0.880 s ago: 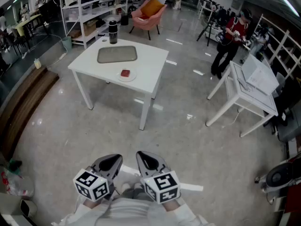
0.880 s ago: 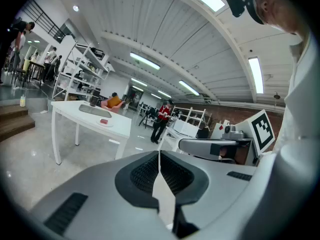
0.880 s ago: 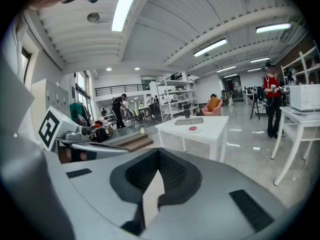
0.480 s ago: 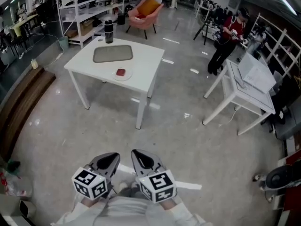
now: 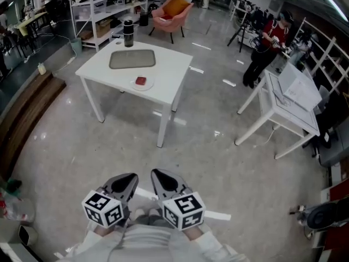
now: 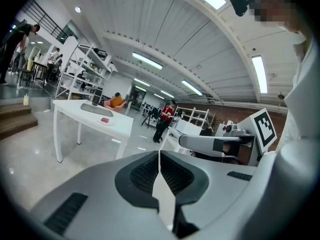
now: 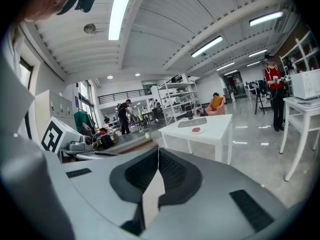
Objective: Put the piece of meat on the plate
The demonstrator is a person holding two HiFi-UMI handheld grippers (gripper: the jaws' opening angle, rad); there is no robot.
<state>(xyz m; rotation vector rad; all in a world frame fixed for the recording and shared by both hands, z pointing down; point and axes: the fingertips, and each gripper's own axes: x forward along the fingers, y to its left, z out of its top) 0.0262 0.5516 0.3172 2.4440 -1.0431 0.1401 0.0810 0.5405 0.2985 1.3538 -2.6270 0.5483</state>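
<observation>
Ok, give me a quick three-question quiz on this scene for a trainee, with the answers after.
1. True or false: the piece of meat already lies on the plate.
2. The left claw and right claw are: A) both shut and empty; B) both wide open; C) one shut on the meat.
3. On the white table, which lies nearer the claws: the plate or the grey tray?
Key: 1 true; 2 A; 3 the plate.

Red meat piece (image 5: 140,81) – apparently flat – on small white plate (image 5: 147,84), near table's front edge.
</observation>
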